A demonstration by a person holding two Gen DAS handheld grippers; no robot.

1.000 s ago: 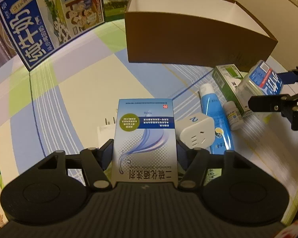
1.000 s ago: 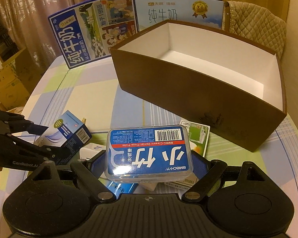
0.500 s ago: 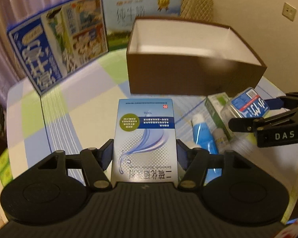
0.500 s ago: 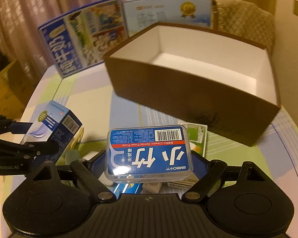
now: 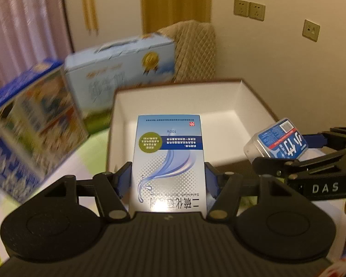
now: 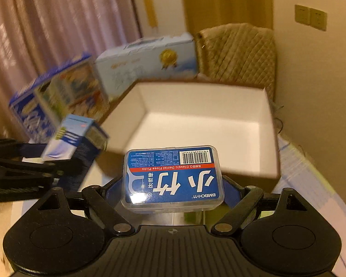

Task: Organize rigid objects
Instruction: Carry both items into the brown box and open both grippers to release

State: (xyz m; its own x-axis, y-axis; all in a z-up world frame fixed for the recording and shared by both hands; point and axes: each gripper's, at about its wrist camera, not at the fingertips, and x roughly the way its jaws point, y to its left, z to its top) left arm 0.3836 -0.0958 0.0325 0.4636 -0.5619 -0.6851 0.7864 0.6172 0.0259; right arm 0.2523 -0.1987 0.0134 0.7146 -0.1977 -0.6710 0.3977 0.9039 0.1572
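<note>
My left gripper (image 5: 168, 177) is shut on a blue-and-white medicine box (image 5: 169, 161), held up in the air in front of the open brown cardboard box with a white inside (image 5: 219, 113). My right gripper (image 6: 173, 184) is shut on a clear plastic floss pick case with a blue label (image 6: 173, 177), also raised just before the cardboard box (image 6: 203, 124). The right gripper with the case (image 5: 278, 142) shows at the right of the left wrist view. The left gripper with the medicine box (image 6: 73, 138) shows at the left of the right wrist view.
Two large milk cartons stand behind and left of the cardboard box: a light blue one (image 5: 120, 64) and a dark blue one (image 5: 27, 120). A quilted chair back (image 6: 237, 53) stands behind the box. The wall with sockets is at the right.
Both grippers have risen and moved forward toward the cardboard box with their loads. The box's white inside now shows from above, and the items left on the table have dropped out of view.
</note>
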